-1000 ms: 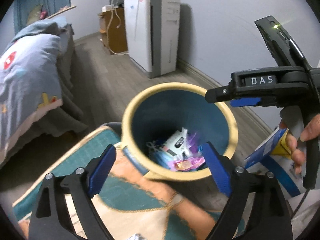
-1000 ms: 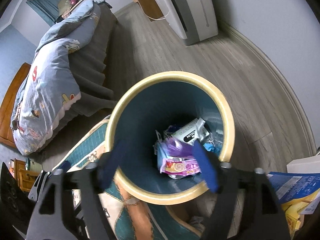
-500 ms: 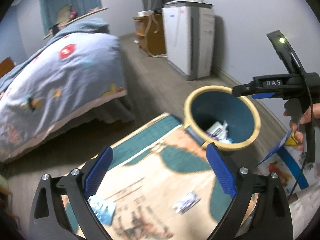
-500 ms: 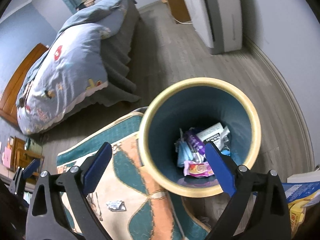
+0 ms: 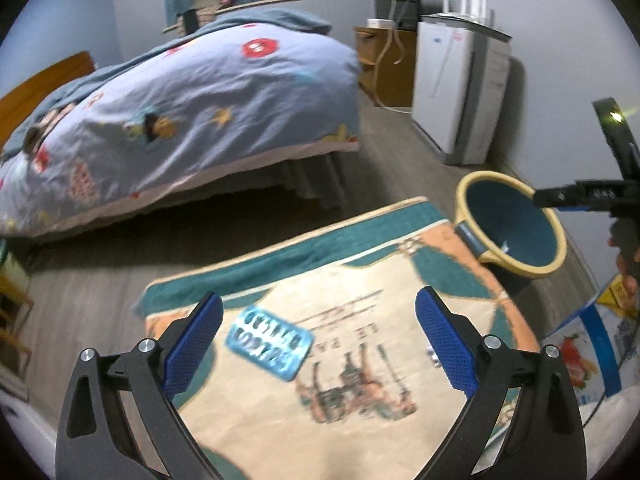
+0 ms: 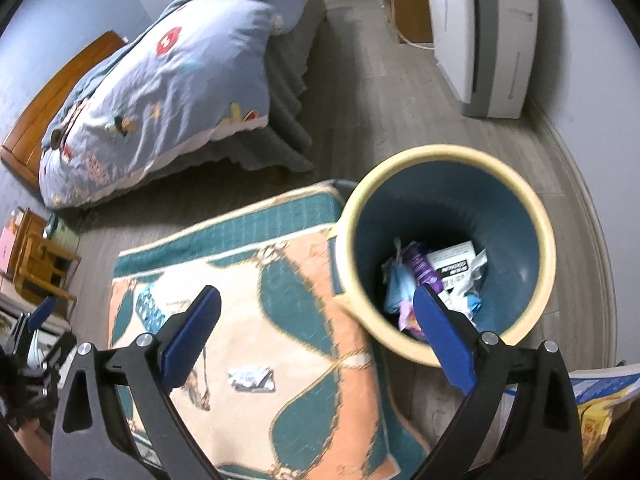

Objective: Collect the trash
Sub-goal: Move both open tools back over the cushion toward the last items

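Observation:
A blue bin with a cream rim (image 6: 516, 196) stands at the rug's far right corner and holds several wrappers (image 6: 436, 272); it also shows in the left wrist view (image 5: 464, 196). A blue blister pack (image 5: 269, 344) lies on the rug between my left gripper's fingers. A small crumpled silver wrapper (image 6: 251, 378) lies on the rug in the right wrist view. My left gripper (image 5: 318, 344) is open and empty above the rug. My right gripper (image 6: 316, 336) is open and empty, hovering by the bin's near rim.
A patterned teal and orange rug (image 5: 360, 380) covers the floor. A bed with a blue quilt (image 5: 180, 100) stands behind it. A white appliance (image 5: 460, 88) stands by the wall. A blue and yellow bag (image 5: 588, 344) lies at the right.
My left gripper has swung left and back from the bin to over the rug, bringing the blister pack between its fingers. My right gripper has drifted left and back from above the bin.

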A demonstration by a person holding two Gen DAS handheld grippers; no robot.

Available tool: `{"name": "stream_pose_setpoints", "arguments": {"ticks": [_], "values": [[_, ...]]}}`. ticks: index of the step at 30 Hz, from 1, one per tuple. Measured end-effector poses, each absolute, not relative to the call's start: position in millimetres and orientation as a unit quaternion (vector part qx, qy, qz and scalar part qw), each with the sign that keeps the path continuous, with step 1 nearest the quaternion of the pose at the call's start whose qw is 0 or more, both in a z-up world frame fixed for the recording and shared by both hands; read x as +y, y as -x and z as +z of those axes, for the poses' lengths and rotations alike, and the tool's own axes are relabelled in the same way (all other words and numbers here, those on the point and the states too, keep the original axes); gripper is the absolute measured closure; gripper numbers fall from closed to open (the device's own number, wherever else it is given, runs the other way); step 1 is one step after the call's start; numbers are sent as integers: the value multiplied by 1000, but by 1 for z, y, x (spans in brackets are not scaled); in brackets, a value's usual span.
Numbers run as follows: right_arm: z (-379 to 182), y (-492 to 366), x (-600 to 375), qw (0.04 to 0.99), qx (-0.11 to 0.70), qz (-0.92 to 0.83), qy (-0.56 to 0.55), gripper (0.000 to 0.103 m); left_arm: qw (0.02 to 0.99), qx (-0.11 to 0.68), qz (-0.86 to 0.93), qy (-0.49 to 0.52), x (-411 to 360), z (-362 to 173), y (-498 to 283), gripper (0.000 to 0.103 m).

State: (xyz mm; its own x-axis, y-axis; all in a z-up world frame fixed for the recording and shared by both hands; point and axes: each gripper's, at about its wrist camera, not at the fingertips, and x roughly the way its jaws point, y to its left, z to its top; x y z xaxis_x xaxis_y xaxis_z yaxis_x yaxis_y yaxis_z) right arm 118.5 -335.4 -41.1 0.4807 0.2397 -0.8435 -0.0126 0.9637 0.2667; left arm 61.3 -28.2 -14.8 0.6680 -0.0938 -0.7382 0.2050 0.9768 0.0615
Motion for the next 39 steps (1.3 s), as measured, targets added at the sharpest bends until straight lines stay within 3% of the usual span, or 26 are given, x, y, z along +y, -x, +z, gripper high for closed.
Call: {"name": "stream_pose_setpoints", "arguments": {"ticks": [19, 39], "values": [[-90, -73, -264, 819, 554, 62, -132, 8, 905, 412, -51, -97, 20, -29, -42, 7], [-163, -86, -209, 780, 619, 74, -41, 9, 888, 446, -37, -103, 32, -54, -64, 7]]}}
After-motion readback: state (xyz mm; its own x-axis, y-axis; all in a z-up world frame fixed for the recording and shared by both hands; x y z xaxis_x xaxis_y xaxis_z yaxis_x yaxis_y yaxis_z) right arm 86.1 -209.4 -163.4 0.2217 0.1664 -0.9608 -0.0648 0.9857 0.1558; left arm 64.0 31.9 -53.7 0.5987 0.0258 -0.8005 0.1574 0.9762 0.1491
